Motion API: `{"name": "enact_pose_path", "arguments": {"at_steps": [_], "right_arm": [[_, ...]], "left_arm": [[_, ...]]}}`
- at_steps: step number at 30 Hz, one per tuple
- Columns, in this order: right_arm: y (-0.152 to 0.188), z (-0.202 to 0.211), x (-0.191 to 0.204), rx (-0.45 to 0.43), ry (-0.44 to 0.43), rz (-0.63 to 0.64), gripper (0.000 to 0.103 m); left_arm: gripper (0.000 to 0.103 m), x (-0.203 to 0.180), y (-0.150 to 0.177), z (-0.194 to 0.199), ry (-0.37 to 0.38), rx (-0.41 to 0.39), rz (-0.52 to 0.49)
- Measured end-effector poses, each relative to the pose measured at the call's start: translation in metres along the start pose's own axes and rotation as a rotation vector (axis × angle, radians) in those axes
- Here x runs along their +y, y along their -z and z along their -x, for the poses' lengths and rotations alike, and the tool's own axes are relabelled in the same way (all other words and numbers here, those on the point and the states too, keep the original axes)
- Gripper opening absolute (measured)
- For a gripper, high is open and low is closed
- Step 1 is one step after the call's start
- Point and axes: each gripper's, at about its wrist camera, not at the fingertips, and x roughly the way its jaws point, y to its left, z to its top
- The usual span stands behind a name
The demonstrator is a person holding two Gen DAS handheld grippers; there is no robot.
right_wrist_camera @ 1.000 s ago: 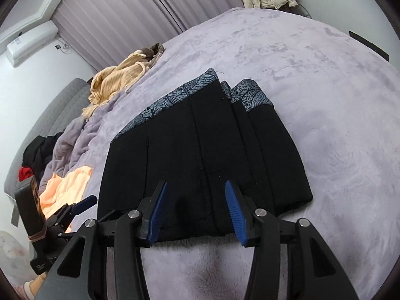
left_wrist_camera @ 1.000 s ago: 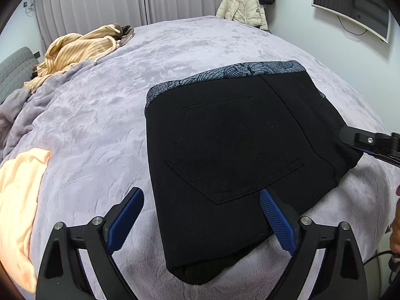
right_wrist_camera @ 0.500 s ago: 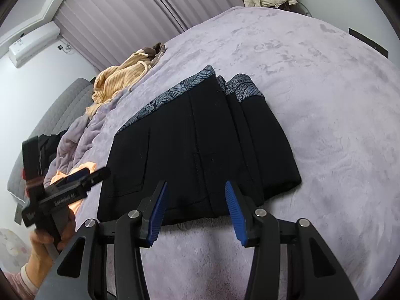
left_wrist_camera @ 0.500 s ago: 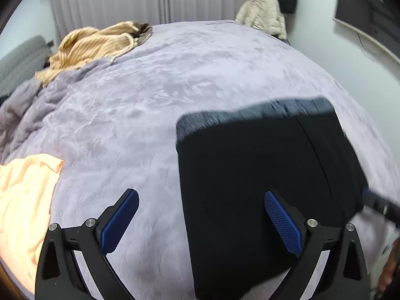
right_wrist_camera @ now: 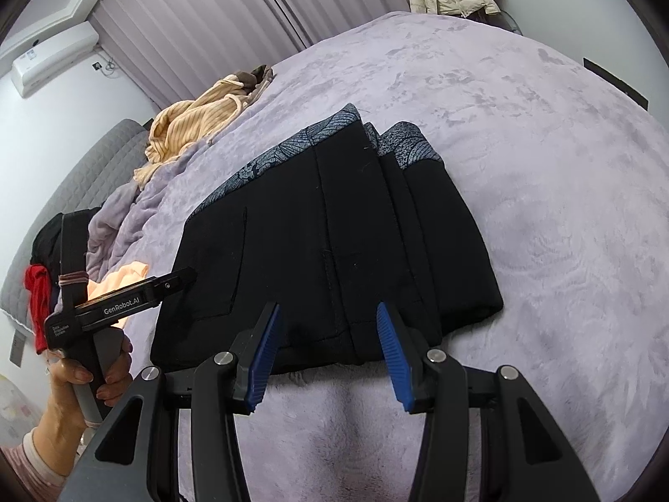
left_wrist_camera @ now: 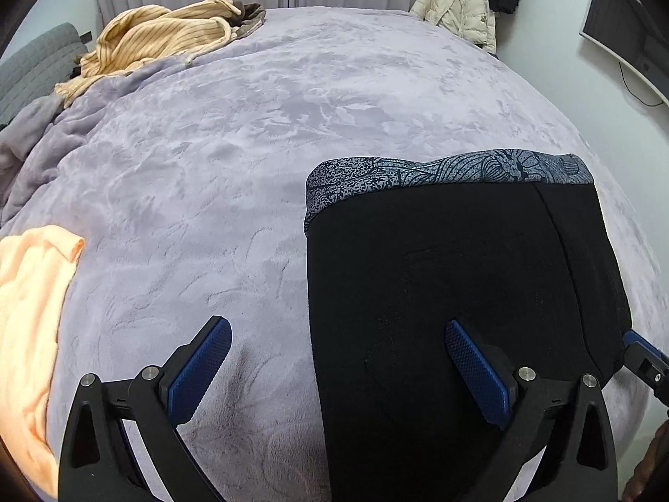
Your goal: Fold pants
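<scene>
Bed (left_wrist_camera: pixel 292 96) in lilac plush, folded pants (right_wrist_camera: pixel 326 242) ahead of both claws, left claw (left_wrist_camera: pixel 334 359) just widened and empty, right claw (right_wrist_camera: pixel 326 351) half-spread, curtains (right_wrist_camera: pixel 200 21) beyond.

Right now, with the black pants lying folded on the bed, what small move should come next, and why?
Probably draw both away. The black pants lie in a compact folded stack on the purple blanket. The left hand-held gripper has just been opening and holds nothing; the right hand-held gripper is open, just short of the hem.
</scene>
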Motion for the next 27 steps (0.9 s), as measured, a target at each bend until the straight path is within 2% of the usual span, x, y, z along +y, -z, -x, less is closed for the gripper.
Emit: {"name": "enact_pose_path", "arguments": {"at_steps": [4,27], "right_arm": [[0.0005,0.0003,0.0026,0.001,0.01,0.0,0.051],[-0.0011,0.0016,0.0001,0.005,-0.009,-0.001,0.054]], "left_arm": [[0.103,-0.0025,0.0008,0.0019,-0.022,-0.012,-0.011],[0.103,-0.0047,0.0051,0.0026,-0.031,-0.022,-0.009]]}}
